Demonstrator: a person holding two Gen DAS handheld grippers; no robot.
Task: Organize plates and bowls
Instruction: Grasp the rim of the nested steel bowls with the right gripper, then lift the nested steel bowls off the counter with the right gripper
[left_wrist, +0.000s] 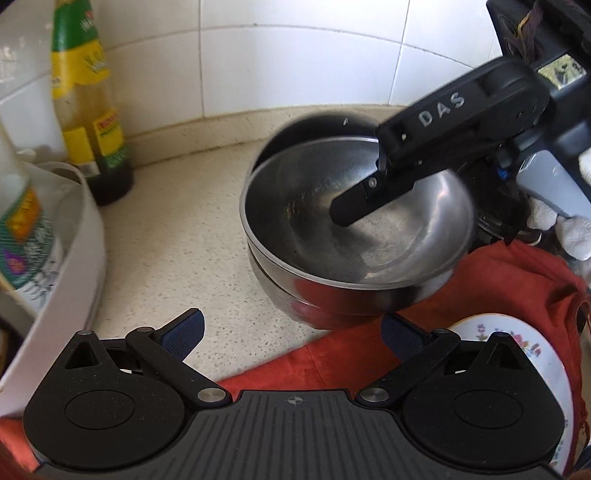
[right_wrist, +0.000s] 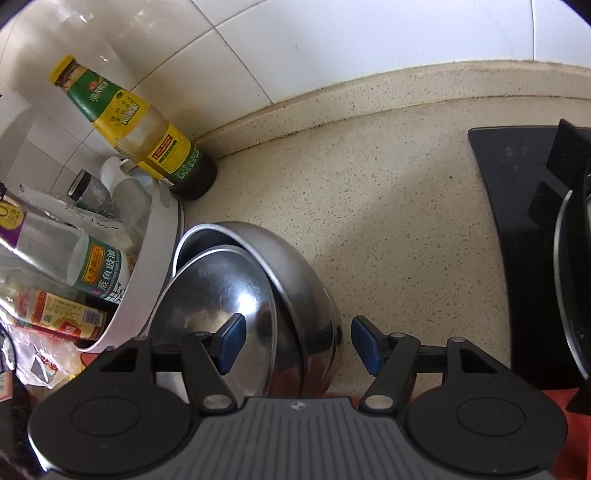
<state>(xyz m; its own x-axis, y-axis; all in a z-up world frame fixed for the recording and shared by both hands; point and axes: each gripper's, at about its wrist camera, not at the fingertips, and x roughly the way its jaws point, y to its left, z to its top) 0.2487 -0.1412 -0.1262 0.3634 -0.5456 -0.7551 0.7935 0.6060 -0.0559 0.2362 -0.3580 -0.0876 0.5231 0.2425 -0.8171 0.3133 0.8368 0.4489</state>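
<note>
Nearest the lens: left gripper (left_wrist: 291, 319), pads spread wide at 6 o'clock, holding nothing, hovering over the red cloth (left_wrist: 480, 295) and the speckled counter (left_wrist: 173, 229). Just beyond, toward 1 o'clock, two nested steel bowls: upper bowl (left_wrist: 343, 229) sitting tilted and off-centre inside the lower bowl (left_wrist: 314, 299). At 4 o'clock, on the cloth, a floral plate (left_wrist: 524, 354), partly hidden by the tool. At 10 o'clock, a sauce bottle (left_wrist: 88, 110) against the tiles, beside a white tub (left_wrist: 77, 236) of bottles.

Reaching in from 2 o'clock: right gripper (right_wrist: 295, 325), jaws apart and not clamped. Seen from its own camera, one finger inside the upper bowl, the other outside the lower bowl's wall, so straddling both rims at 6 o'clock. Contact with the steel hard to confirm.

Step in hand, by judgement: stacking the bowls, either seating the upper one or letting go after placing it.

Next move, by judgement: level the upper bowl so it settles flush, then lift the right gripper straight up, clear of both rims, without dragging slick steel along. After that, turn to the plate at 4 o'clock.
</note>
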